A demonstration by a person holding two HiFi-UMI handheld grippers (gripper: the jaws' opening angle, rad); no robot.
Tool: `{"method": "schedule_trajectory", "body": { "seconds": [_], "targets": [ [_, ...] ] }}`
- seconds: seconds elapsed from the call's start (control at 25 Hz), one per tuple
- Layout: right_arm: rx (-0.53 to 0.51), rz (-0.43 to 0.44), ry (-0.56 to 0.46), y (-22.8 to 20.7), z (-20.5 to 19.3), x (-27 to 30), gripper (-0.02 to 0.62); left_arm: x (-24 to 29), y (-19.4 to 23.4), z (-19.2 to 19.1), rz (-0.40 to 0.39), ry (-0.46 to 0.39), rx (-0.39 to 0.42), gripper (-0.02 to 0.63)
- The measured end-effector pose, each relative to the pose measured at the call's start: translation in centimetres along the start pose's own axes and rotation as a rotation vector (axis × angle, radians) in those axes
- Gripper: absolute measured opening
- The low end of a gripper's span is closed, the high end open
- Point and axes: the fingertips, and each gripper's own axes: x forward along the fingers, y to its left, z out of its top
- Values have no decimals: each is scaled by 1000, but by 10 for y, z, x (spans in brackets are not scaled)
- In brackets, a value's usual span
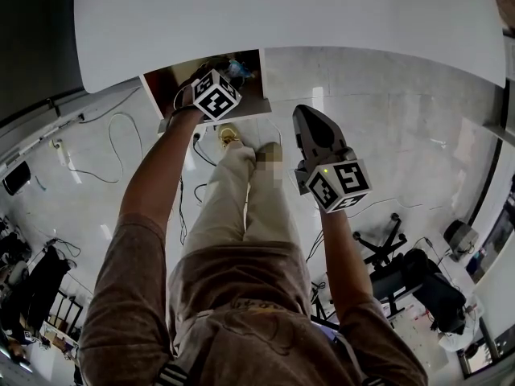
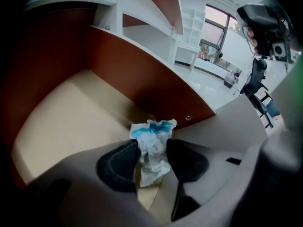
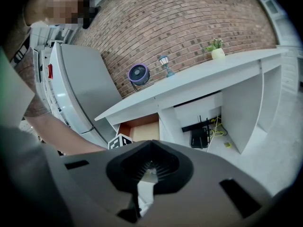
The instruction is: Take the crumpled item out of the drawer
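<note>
Pinching, with the left hand-held gripper [image 2: 152,161], a white-and-blue crumpled item [image 2: 152,143] squeezed between both dark pads; reaching into the open drawer [image 2: 61,112], over its pale bottom and among its red-brown walls; drawer pulled out from under the white counter [image 1: 282,14]. Holding the right hand-held gripper [image 3: 150,167] pressed together and empty, outside the drawer, well apart from the item, pointed toward the counter.

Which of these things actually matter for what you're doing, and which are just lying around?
Job in hand: crumpled item, pinched in the left gripper; open drawer.
Just lying about: fan, small lamp and potted plant on the desk; right gripper, shut on nothing.
</note>
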Motion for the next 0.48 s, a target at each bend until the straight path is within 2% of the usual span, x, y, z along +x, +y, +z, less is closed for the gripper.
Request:
{"method": "schedule_trajectory", "body": {
  "seconds": [0.24, 0.48],
  "targets": [
    [2, -5, 1, -2, -4, -3, -3, 1, -4, -2, -16, 20, 23, 121],
    [7, -12, -6, -7, -3, -7, -3, -6, -3, 0, 9, 24, 29, 89]
  ]
}}
